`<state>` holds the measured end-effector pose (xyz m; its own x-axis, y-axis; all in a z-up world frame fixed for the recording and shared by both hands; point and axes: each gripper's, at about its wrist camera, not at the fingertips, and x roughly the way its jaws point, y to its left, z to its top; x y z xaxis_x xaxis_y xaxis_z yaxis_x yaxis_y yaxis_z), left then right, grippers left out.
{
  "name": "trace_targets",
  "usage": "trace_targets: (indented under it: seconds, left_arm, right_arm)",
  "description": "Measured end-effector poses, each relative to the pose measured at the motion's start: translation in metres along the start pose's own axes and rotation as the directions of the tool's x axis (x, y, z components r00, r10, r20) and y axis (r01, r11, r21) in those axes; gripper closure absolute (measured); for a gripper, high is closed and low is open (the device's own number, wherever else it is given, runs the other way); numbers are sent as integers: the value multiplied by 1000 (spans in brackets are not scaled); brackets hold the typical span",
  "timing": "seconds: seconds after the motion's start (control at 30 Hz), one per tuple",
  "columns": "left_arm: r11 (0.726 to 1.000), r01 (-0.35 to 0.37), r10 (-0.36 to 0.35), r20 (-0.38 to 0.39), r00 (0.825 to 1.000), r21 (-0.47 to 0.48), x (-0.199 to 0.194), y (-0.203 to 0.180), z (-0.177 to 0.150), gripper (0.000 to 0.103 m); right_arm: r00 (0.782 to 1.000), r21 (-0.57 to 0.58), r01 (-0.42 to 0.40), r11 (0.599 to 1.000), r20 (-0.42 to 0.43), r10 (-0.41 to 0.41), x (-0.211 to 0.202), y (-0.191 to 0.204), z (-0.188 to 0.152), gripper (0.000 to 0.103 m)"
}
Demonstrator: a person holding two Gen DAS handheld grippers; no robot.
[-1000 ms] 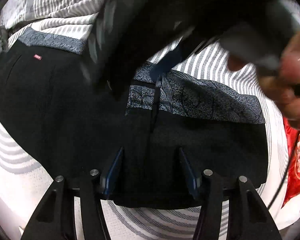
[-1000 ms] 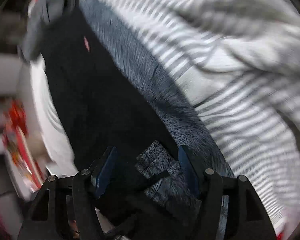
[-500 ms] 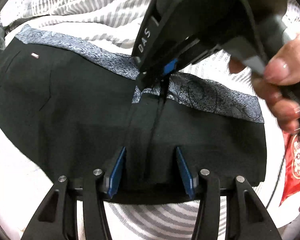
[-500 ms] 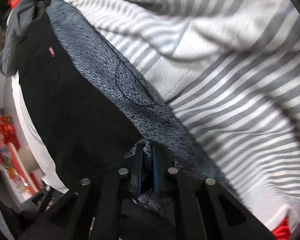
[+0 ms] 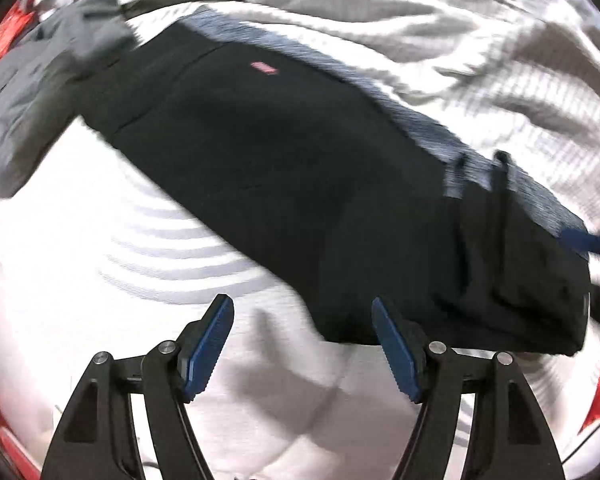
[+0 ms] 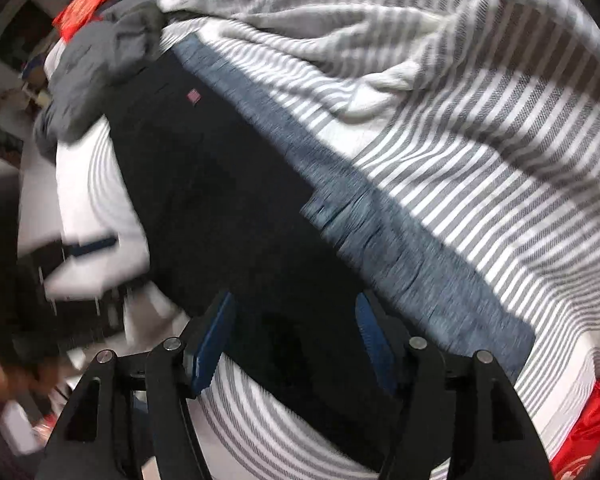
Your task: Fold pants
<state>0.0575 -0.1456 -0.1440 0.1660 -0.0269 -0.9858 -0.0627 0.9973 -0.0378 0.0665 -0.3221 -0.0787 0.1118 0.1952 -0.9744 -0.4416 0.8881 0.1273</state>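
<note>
Black pants (image 5: 300, 168) with a grey patterned waistband (image 5: 432, 128) and a small red tag (image 5: 263, 68) lie flat on a striped bed. My left gripper (image 5: 302, 316) is open and empty, just off the pants' near edge. In the right wrist view the same pants (image 6: 220, 208) run diagonally with the waistband (image 6: 380, 224) on the right. My right gripper (image 6: 294, 312) is open above the black cloth and holds nothing. The left gripper (image 6: 92, 245) shows blurred at the left edge of that view.
A grey-and-white striped blanket (image 6: 460, 100) lies bunched beyond the waistband. A grey garment (image 5: 40, 92) lies at the pants' far end, also in the right wrist view (image 6: 96, 76). Red items (image 6: 580, 428) sit at the bed's edges.
My right gripper was shut on the waistband half a second ago; it has opened and pulled back. My left gripper has moved left, off the cloth. Both views are blurred by motion.
</note>
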Motion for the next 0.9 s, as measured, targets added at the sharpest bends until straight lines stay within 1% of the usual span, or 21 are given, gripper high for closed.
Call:
trace_targets:
  seconds: [0.07, 0.17, 0.27, 0.3, 0.4, 0.47, 0.5, 0.53, 0.57, 0.6, 0.63, 0.67, 0.73, 0.8, 0.9]
  left_arm:
    - [1000, -16, 16, 2, 1000, -6, 0, 6, 2, 30]
    - [1000, -26, 26, 2, 1000, -3, 2, 12, -5, 30]
    - [1000, -25, 25, -2, 1000, 3, 1, 10, -9, 30]
    - [1000, -24, 24, -4, 1000, 2, 1, 3, -2, 30]
    - [1000, -12, 12, -10, 1000, -3, 1, -1, -4, 30]
    - [1000, -6, 6, -19, 1000, -5, 3, -4, -5, 30]
    - [1000, -6, 6, -23, 1000, -5, 4, -5, -6, 30]
    - [1000, -6, 6, -25, 1000, -4, 4, -7, -6, 30]
    - [1000, -5, 5, -24, 1000, -3, 4, -6, -3, 30]
    - [1000, -4, 4, -17, 1000, 0, 1, -6, -2, 30]
    - [1000, -5, 5, -11, 1000, 6, -1, -6, -1, 30]
    - [1000, -7, 7, -9, 1000, 9, -1, -7, -1, 30]
    - [1000, -9, 9, -14, 1000, 11, -1, -7, 0, 30]
    - [1000, -10, 10, -15, 1000, 5, -3, -6, 1, 30]
    - [1000, -15, 15, -7, 1000, 5, -8, -3, -2, 30]
  right_arm:
    - [999, -31, 44, 999, 23, -43, 2, 12, -5, 36]
    - [996, -42, 84, 996, 47, -82, 8, 14, -1, 36]
    - [997, -69, 79, 994, 28, -78, 20, 18, -3, 38]
    - [996, -82, 83, 993, 27, -81, 21, 22, -6, 38]
    - [992, -123, 130, 984, 21, -128, 25, 30, -15, 38]
    - [990, -107, 144, 984, 1, -145, 33, 26, -14, 44]
    - [992, -75, 125, 989, -13, -127, 38, 20, -12, 52]
    - [995, -31, 98, 995, -23, -98, 39, 13, -9, 63]
    - [998, 2, 64, 998, -15, -64, 37, 9, -7, 72]
    - [999, 33, 38, 999, 1, -38, 31, 6, -4, 86]
    - [999, 48, 29, 998, 23, -31, 22, 5, -1, 90]
    - [999, 55, 17, 998, 35, -19, 16, 4, 1, 90]
    - [998, 94, -37, 995, 56, 32, 3, -3, 2, 90]
    - [996, 114, -72, 991, 62, 65, -4, -8, 0, 90]
    - [995, 84, -92, 992, 42, 88, -3, 0, -10, 90]
